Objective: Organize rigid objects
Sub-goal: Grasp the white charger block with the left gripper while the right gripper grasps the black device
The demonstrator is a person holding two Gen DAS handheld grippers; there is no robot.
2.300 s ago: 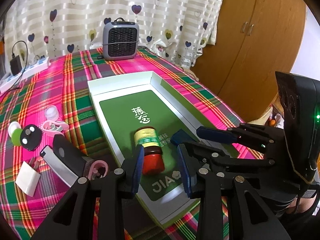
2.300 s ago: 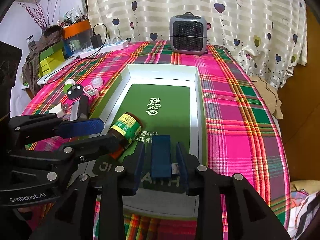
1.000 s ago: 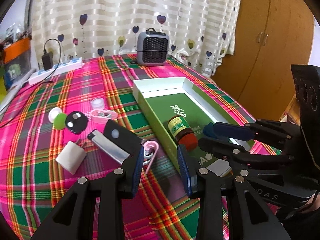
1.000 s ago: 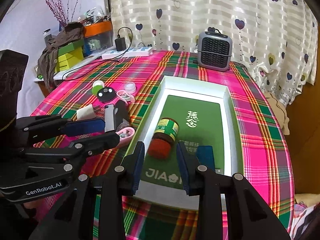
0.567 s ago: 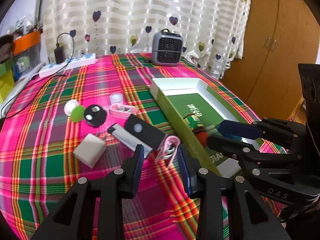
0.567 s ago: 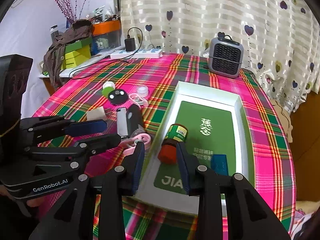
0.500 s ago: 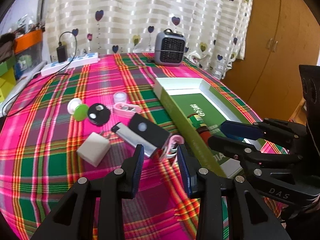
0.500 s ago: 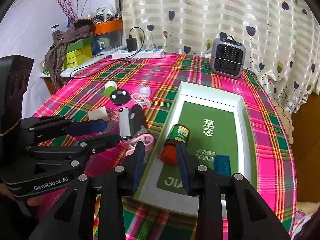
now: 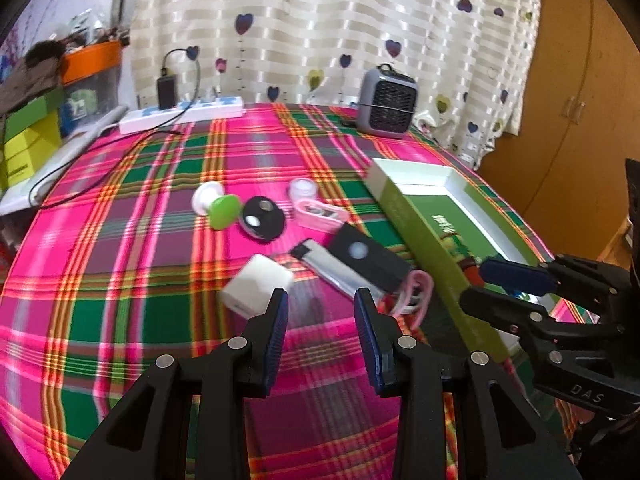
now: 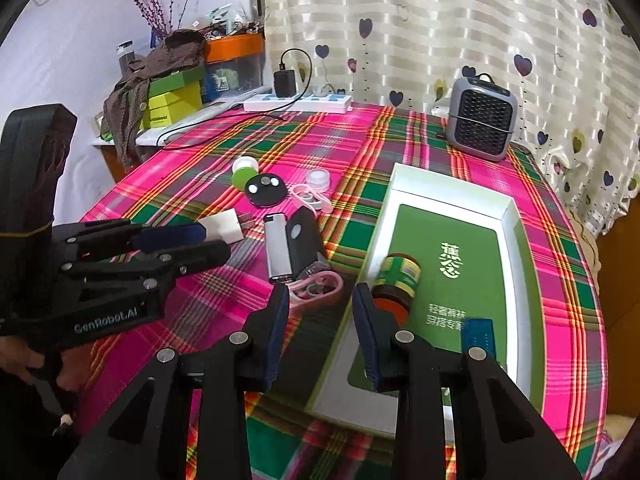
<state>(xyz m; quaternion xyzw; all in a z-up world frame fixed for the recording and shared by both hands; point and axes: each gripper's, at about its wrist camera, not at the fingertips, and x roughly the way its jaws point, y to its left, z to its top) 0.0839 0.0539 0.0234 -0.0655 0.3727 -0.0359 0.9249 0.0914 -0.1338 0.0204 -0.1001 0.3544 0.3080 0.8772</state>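
A green-and-white box [image 10: 516, 236] lies on the plaid table and holds a jar with a red lid [image 10: 396, 280] and a small blue block [image 10: 479, 338]. Left of the box lie a white cube [image 9: 258, 286], a silver lighter [image 9: 324, 266], a black case [image 9: 368, 258], a pink clip [image 9: 412, 294], a black disc [image 9: 262, 222], a green-and-white piece [image 9: 218, 206] and a pink case [image 9: 318, 216]. My left gripper [image 9: 322, 330] is open and empty, just short of the white cube. My right gripper [image 10: 320, 328] is open and empty, over the box's left wall near the jar.
A grey fan heater [image 9: 386, 106] stands at the table's far edge. A white power strip [image 9: 182, 114] with a charger lies at the back left. Boxes and clutter [image 10: 176, 92] fill a side shelf. A wooden wardrobe [image 9: 576, 92] stands at right.
Both grippers have let go of the jar and the blue block in the box and pulled back. The left gripper has swung left toward the loose items; both stay open.
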